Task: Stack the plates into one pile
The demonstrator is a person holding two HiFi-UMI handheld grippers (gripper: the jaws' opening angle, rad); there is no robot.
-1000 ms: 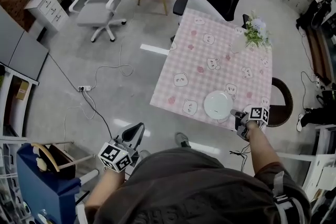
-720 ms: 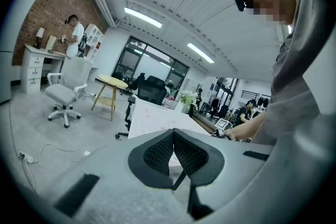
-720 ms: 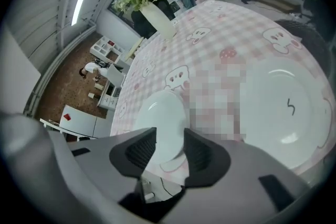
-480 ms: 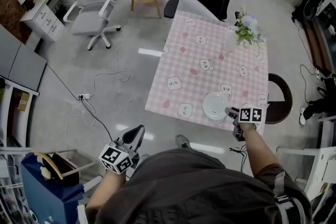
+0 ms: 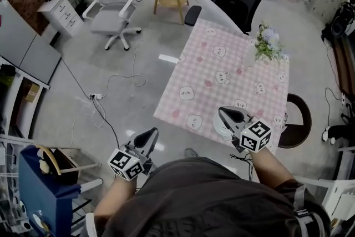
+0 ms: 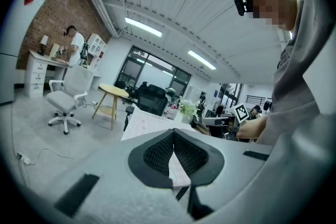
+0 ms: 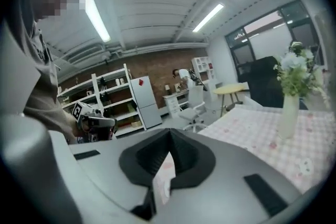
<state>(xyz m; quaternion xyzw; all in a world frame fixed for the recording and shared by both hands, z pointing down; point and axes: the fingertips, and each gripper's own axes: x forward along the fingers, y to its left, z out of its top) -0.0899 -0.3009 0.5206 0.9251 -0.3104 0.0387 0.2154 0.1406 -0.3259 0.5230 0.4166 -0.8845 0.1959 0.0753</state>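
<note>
The right claw (image 5: pixel 223 111) was held over the near right part of the surface (image 5: pixel 222 64). Its jaws had just been closing and stood together with nothing between them. The right gripper view confirmed this: the two pads met at their tips and only the pink checked cloth showed behind them. The plate (image 5: pixel 219 129) lay on the surface close to the near edge. In the head view it was largely covered by the right claw, so only a pale sliver showed, and the number of plates in that spot could not be told. No other plate appeared anywhere on the cloth, which suggested that the pile was already formed and that stacking was at or near its end. The empty, closed right claw fitted that reading, since a claw with nothing left to carry needs no gap. The left claw (image 5: pixel 151 132) was likewise closed on nothing. It hung over the floor (image 5: pixel 111 64), well apart from the surface, probably parked there so as not to obstruct the working side. A vase of flowers (image 5: pixel 267 43) stood at the far right corner, well apart from the plate, and posed no evident risk of collision.
</note>
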